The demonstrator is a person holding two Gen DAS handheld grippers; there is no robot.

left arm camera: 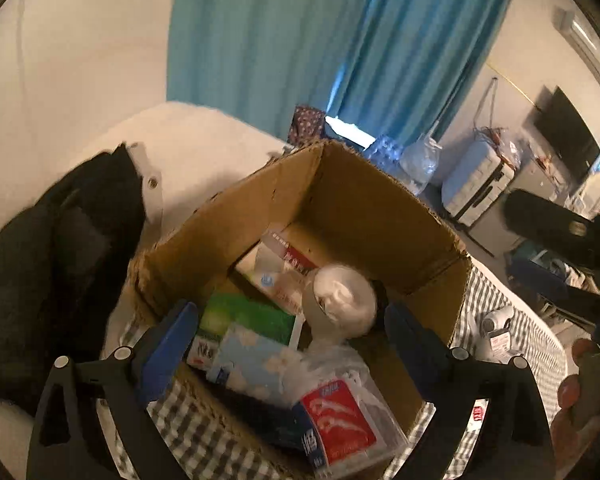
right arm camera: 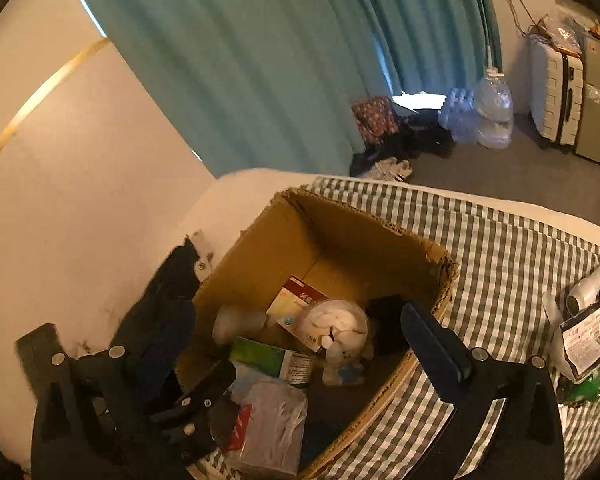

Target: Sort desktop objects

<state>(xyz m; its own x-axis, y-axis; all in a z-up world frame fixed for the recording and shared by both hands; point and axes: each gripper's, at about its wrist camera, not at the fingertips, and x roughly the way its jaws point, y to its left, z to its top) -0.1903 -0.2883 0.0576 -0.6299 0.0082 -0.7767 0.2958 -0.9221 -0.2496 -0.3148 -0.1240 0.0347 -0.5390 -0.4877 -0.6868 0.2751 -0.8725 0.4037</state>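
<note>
We hold both tools over the open brown corrugated cardboard box (left arm camera: 340, 216), which sits on the grey-and-white checked cloth (right arm camera: 512, 248) and serves as the bin for the desk clutter. Our left gripper (left arm camera: 292, 344) has its blue-padded jaws spread wide, with nothing pinched between them; it hangs above the near end of the box, where things have piled up. Our right gripper (right arm camera: 332, 356) is also spread to its widest and empty, angled down at the same box from the other side.

Inside, the goods lie loose and overlapping, as dropped things do: a crinkly clear plastic packet with a red label (left arm camera: 340, 420), a pale blue soft tissue pack with white flowers (left arm camera: 256, 360), a flat green carton (left arm camera: 248, 316), a round clear tub with a white filling (left arm camera: 344, 296), and a white-and-red printed box (left arm camera: 284, 260) against the far wall. The box edges are torn and fuzzy.

Still outside on the cloth, to the right, lie a white device with a round lens-like end (right arm camera: 592, 288) and a glossy pouch with a dark printed label (right arm camera: 584, 340); what the device is we cannot quite tell. These look like the next items to sort.
</note>
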